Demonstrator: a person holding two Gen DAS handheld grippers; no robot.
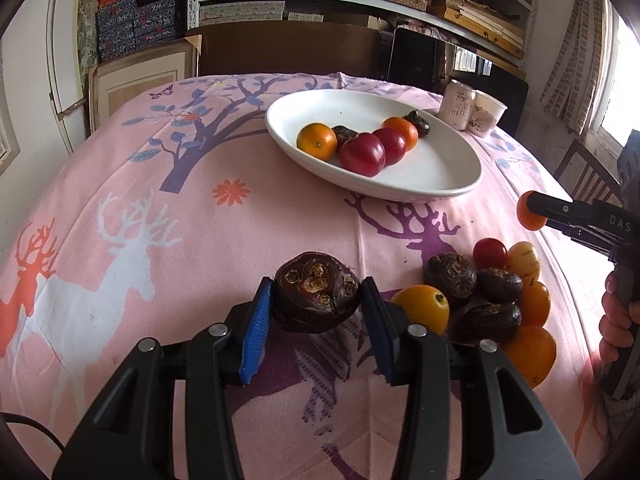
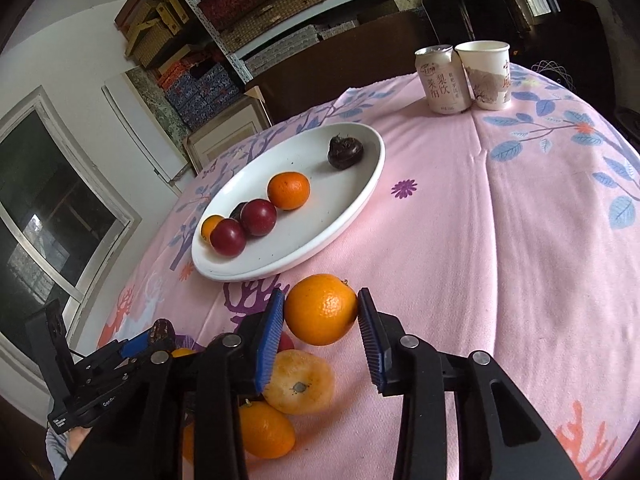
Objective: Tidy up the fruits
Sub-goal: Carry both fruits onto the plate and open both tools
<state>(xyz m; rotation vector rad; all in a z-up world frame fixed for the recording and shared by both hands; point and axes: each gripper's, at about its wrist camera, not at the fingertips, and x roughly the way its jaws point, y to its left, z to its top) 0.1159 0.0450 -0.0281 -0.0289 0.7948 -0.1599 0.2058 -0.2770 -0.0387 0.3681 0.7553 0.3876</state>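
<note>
My left gripper (image 1: 318,300) is shut on a dark brown water chestnut (image 1: 316,296) and holds it above the pink cloth. My right gripper (image 2: 320,312) is shut on an orange (image 2: 321,309); it also shows in the left wrist view (image 1: 532,210) at the right edge. A white oval plate (image 1: 440,172) (image 2: 352,216) holds two red plums (image 1: 362,155), two oranges (image 1: 317,141) and two water chestnuts (image 2: 345,153). A loose pile of oranges, water chestnuts and a red plum (image 1: 490,253) lies on the cloth at right (image 1: 480,300) (image 2: 298,388).
A drink can (image 2: 440,80) (image 1: 456,106) and a paper cup (image 2: 490,74) stand at the table's far right edge. Shelves with boxes fill the back wall. A chair (image 1: 580,168) stands by the table at right. My hand (image 1: 618,320) grips the right tool.
</note>
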